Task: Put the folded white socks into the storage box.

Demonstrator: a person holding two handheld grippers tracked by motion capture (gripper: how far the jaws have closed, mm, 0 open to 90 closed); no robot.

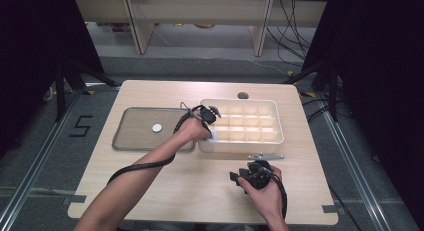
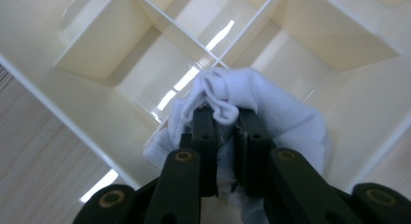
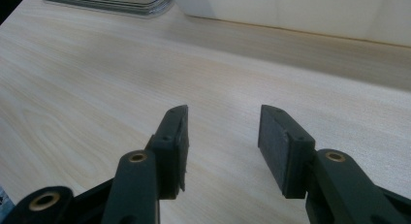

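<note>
At the near-left corner of the cream box (image 1: 241,122), over one of its compartments, the left gripper (image 2: 224,118) pinches a white cloth (image 2: 271,105) between narrow jaws. Near the table's (image 1: 150,181) front edge, the right gripper (image 3: 222,136) sits with jaws wide and nothing between them, over bare wood.

White cloth (image 2: 271,107) partly hidden behind the jaws, perhaps bunched.
</note>
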